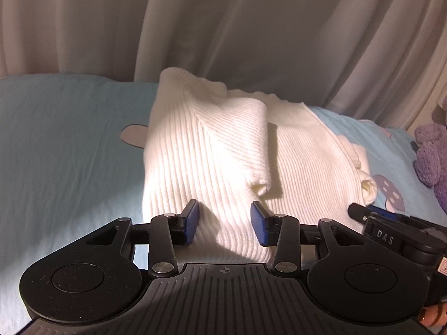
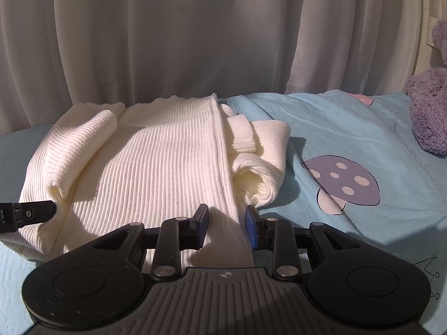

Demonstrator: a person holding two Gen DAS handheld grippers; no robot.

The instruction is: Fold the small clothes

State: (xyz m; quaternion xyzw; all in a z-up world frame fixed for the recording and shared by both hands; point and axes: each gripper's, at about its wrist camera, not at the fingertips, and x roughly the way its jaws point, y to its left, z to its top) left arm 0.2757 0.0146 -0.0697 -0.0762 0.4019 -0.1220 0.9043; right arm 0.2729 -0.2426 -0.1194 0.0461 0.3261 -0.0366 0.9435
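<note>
Left wrist view: cream ribbed knit sweater on pale blue bedsheet, sleeves folded inward, long axis running away toward grey curtain. Left gripper released, straddling near hem.

Right wrist view: right gripper parted over hem edge, nothing pinched. Crosswise fold apparently outstanding.

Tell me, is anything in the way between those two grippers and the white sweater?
Nothing visible. The left gripper and right gripper both sit open right over the sweater, its near edge between their pads. The purple plush toy lies off to the side.
</note>
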